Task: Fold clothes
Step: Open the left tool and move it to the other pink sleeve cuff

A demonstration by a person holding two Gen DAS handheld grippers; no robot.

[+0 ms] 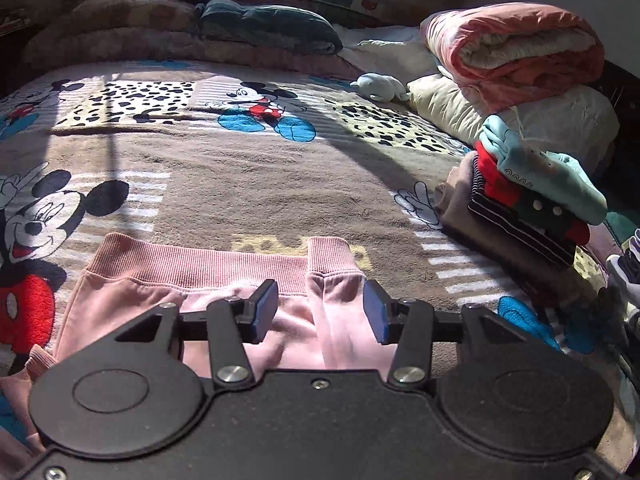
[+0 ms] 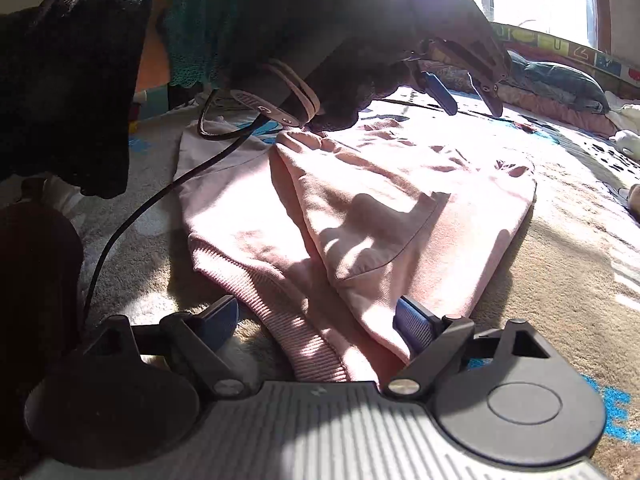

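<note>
A pink sweatshirt (image 2: 400,208) lies partly folded on the bed, its ribbed hem (image 2: 304,320) toward the right wrist camera. My right gripper (image 2: 316,324) is open, low over that hem, with the fabric lying between its blue-padded fingers (image 2: 414,326). In the left wrist view the same sweatshirt (image 1: 224,300) lies under my open left gripper (image 1: 320,312), with a ribbed cuff (image 1: 332,256) just ahead of the pads. From the right wrist view, the left gripper (image 2: 474,110) hangs open above the garment's far edge, held by a dark gloved hand (image 2: 340,40).
A Mickey Mouse blanket (image 1: 240,184) covers the bed. A stack of folded clothes (image 1: 532,200) sits at the right, with rolled bedding (image 1: 516,48) and pillows behind it and a small plush toy (image 1: 380,86) nearby. A black cable (image 2: 120,232) trails left of the sweatshirt.
</note>
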